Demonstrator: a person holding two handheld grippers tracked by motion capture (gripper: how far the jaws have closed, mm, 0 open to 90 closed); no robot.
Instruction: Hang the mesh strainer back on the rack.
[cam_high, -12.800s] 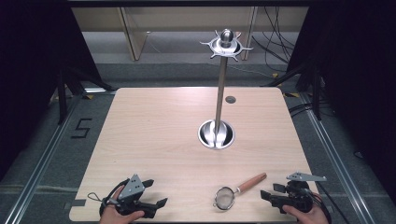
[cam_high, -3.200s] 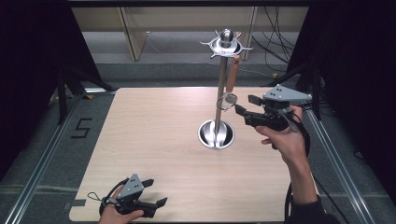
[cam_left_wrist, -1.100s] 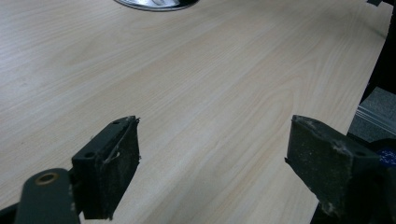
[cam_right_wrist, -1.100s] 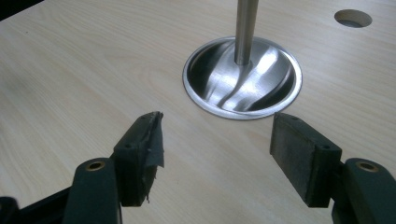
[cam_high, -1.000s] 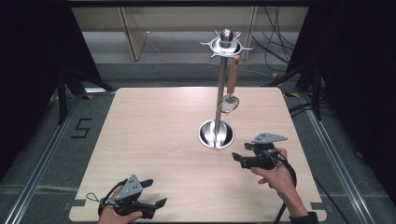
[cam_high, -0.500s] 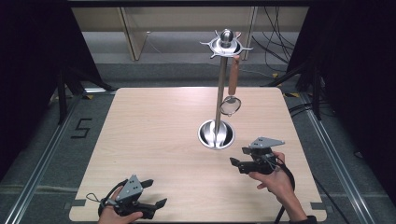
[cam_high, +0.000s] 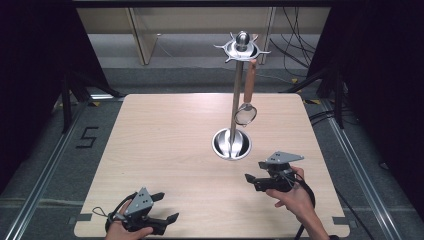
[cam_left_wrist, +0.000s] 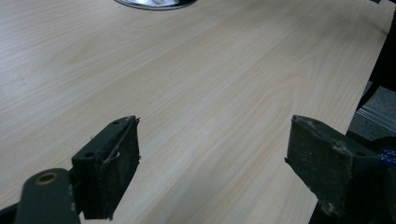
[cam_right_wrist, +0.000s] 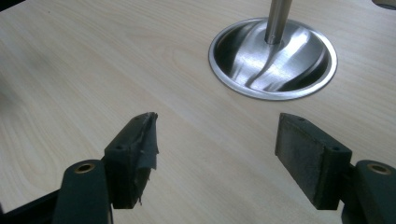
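One strainer (cam_high: 245, 114) – one stand (cam_high: 233, 105) – two grippers.

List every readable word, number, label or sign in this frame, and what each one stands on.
"5" – a dark numeral marked on the grey floor left of the table, in the high view.
No readable text on the stand, the hanging strainer, the left tool or the right tool.
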